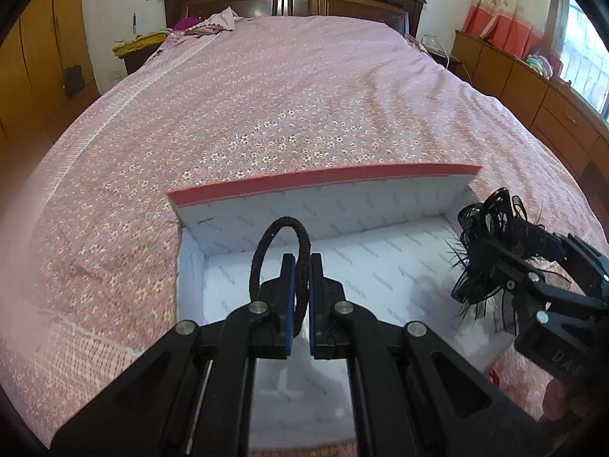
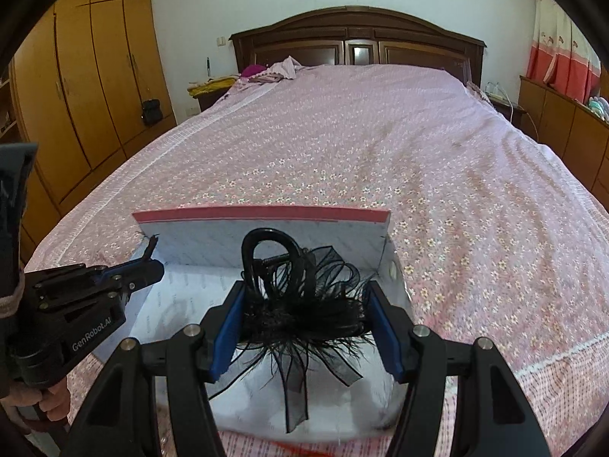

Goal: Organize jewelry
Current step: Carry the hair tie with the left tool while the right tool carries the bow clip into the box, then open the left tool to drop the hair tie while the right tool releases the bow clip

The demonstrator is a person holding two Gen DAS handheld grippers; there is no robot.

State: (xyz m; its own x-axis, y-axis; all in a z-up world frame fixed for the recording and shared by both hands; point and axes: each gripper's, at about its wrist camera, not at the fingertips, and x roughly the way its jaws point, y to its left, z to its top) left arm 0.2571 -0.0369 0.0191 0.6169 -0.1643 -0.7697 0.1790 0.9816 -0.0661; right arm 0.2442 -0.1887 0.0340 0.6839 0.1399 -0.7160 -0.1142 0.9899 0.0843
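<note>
A home bedroom is shown; a wide bed spread with a pink floral quilt (image 2: 380,144) is backed by a dark carved wooden headboard (image 2: 357,38); tall orange-brown wooden wardrobes (image 2: 95,76) are seen on one side; red-and-white patterned curtains (image 1: 506,3) hang by a window.

Pink floral bed (image 1: 304,95), open white box (image 1: 380,205) on it

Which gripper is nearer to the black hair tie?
Left. The left gripper is shut on the hair tie above the open box. The right gripper is off to the side, holding the feathered hair clip.
</note>
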